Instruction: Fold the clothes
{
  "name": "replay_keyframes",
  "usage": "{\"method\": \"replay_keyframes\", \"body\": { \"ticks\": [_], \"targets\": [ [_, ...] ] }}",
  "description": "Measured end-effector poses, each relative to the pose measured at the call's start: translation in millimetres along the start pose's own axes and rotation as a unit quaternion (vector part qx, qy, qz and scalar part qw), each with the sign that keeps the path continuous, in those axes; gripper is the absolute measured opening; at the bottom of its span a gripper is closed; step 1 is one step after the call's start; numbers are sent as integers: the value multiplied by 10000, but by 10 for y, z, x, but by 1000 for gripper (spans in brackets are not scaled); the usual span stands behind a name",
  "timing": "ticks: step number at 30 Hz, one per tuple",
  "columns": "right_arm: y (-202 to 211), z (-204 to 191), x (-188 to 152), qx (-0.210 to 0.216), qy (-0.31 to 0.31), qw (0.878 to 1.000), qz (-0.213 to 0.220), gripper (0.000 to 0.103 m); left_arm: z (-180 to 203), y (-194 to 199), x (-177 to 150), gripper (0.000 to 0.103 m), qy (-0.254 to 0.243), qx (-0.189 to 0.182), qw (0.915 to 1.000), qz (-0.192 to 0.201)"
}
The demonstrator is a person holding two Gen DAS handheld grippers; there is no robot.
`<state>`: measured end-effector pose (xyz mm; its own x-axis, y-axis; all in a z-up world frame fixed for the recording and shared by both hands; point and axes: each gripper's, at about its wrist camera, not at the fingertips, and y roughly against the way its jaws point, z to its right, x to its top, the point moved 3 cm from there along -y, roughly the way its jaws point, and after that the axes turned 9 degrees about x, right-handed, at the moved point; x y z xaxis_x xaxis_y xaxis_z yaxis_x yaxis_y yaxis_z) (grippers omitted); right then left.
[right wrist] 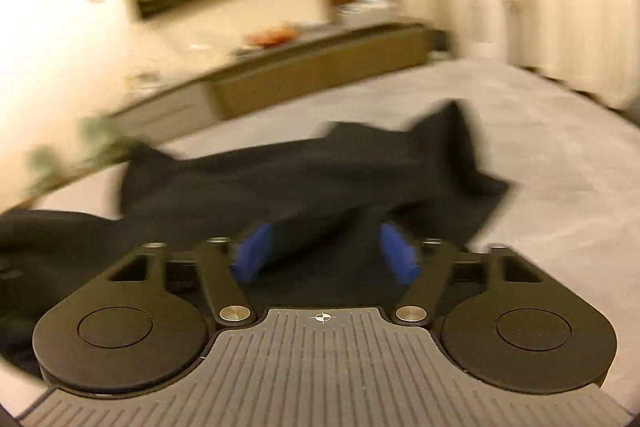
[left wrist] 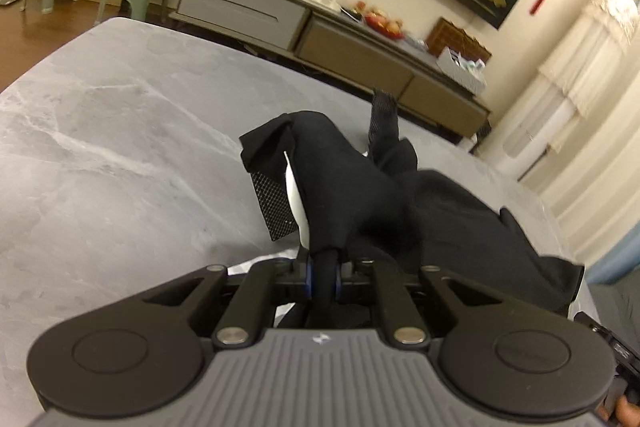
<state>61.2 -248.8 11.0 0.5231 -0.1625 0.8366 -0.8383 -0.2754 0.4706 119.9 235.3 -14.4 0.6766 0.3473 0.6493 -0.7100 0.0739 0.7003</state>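
The left gripper [left wrist: 323, 277] is clamped tight on a bunched fold of the black garment [left wrist: 360, 183], which rises from between its fingers and trails off to the right over the grey marbled table [left wrist: 112, 131] (a white strip and a patch of mesh lining show on the cloth's left edge). In the blurred right wrist view, the right gripper [right wrist: 326, 253] has its blue pads [right wrist: 254, 251] spread apart, with the dark cloth lying crumpled on the table just ahead of and between them; whether they touch it I cannot tell
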Motion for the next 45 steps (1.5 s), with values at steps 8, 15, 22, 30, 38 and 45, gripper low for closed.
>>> {"method": "replay_keyframes", "body": {
  "ticks": [8, 15, 22, 30, 38, 45],
  "targets": [
    [-192, 38, -330, -801, 999, 9882, -840, 96, 16, -71, -54, 10, -80, 212, 9997, -68],
    [-342, 459, 178, -351, 771, 9895, -1172, 1, 208, 43, -44, 7, -705, 333, 9949, 645],
    [834, 670, 1437, -1194, 2025, 9719, 81, 1, 326, 1187, -335, 8, -1182, -1451, 9717, 1443],
    [599, 1468, 1014, -1824, 1807, 9543, -1531, 62, 567, 1121, -1037, 29, -2372, -1373, 9617, -5],
    [146, 1281, 1450, -539, 282, 9981, -129, 100, 408, 740, 65, 52, -676, -1004, 9920, 357],
    [-1048, 1713, 1098, -836, -680, 9910, -796, 93, 1211, -805, 723, 63, -693, 62, 9968, -388]
  ]
}}
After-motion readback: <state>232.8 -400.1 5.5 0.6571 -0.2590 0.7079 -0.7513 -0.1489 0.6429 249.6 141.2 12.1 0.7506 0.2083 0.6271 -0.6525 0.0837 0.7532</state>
